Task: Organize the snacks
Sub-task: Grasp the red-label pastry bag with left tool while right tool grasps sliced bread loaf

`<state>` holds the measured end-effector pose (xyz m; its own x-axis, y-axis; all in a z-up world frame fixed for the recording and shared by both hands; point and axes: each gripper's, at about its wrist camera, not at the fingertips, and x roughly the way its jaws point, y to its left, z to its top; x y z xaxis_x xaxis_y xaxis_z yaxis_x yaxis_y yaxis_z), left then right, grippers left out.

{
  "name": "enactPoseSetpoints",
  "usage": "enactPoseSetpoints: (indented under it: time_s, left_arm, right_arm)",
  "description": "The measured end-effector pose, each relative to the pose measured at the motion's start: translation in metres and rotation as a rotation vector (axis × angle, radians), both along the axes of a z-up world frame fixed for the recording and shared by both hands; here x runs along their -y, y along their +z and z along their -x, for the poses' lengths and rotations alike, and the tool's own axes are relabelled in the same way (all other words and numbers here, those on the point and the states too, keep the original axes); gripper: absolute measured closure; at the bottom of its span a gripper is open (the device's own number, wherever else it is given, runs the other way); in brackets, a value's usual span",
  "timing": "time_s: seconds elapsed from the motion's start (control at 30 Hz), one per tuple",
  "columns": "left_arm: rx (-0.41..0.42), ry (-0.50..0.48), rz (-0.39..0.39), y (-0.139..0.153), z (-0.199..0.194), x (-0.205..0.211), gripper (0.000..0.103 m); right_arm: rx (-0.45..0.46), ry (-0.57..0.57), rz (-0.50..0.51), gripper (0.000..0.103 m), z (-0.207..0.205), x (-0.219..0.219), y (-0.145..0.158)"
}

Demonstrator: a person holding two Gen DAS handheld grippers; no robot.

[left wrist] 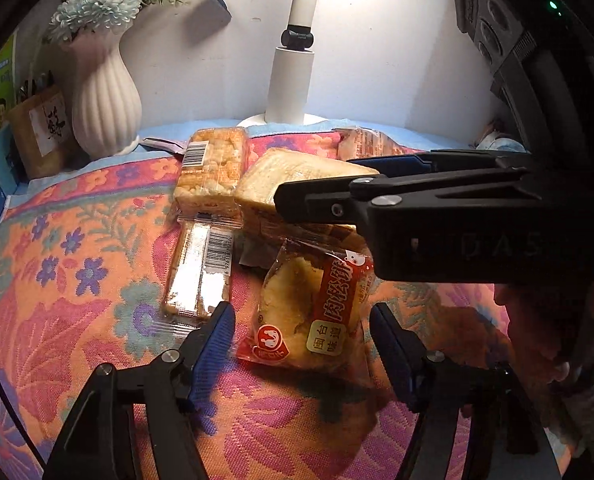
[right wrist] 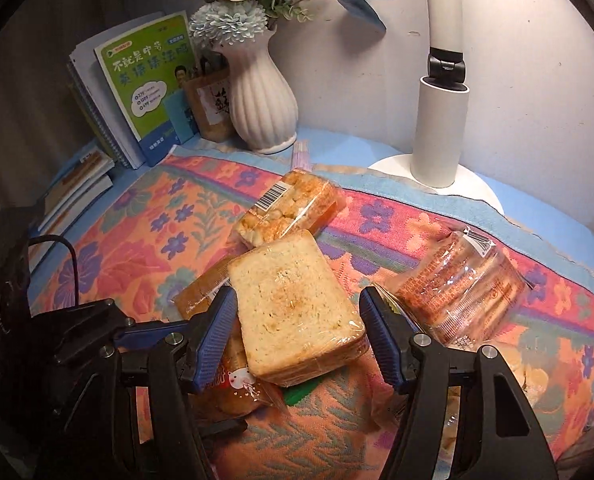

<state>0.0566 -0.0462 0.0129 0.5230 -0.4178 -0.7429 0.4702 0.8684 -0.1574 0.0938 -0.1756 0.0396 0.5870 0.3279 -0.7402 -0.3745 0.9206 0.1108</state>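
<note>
Several wrapped snacks lie on a flowered cloth. In the left wrist view a red-labelled meat floss cake pack (left wrist: 309, 316) lies between the open fingers of my left gripper (left wrist: 301, 332), not gripped. Beyond it are a flat wafer pack (left wrist: 197, 276), a rice crisp block (left wrist: 213, 168) and wrapped toast (left wrist: 293, 184). My right gripper (left wrist: 317, 196) reaches in from the right over the toast. In the right wrist view my right gripper (right wrist: 297, 332) is open astride the toast (right wrist: 293, 308). The rice crisp block (right wrist: 289, 208) lies behind, an orange biscuit pack (right wrist: 461, 284) at right.
A white ribbed vase (right wrist: 263, 100) with flowers, a white lamp base (right wrist: 437, 132), a pen holder (right wrist: 209, 104) and books (right wrist: 145, 84) stand along the back wall. More books (right wrist: 77, 188) lie at the far left. The cloth's left half (left wrist: 77, 280) holds no snacks.
</note>
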Motion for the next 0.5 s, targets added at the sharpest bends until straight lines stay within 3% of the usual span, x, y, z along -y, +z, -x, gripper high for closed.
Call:
enactPoseSetpoints:
  time_s: [0.1,0.27,0.5]
  left_arm:
    - [-0.008,-0.011,-0.014,-0.002,-0.001,0.003,0.047]
    - [-0.021,-0.008,0.031,-0.002,-0.004,-0.005,0.055]
    - [-0.059,0.073,0.112,0.0,0.003,-0.042,0.056]
  right_arm:
    - [0.006,0.012,0.004,0.04,0.002,-0.004,-0.001]
    - [0.009,0.024,0.017,0.038,0.005,-0.005,-0.005]
    - [0.026,0.014,0.068,0.045,0.003,-0.013,-0.013]
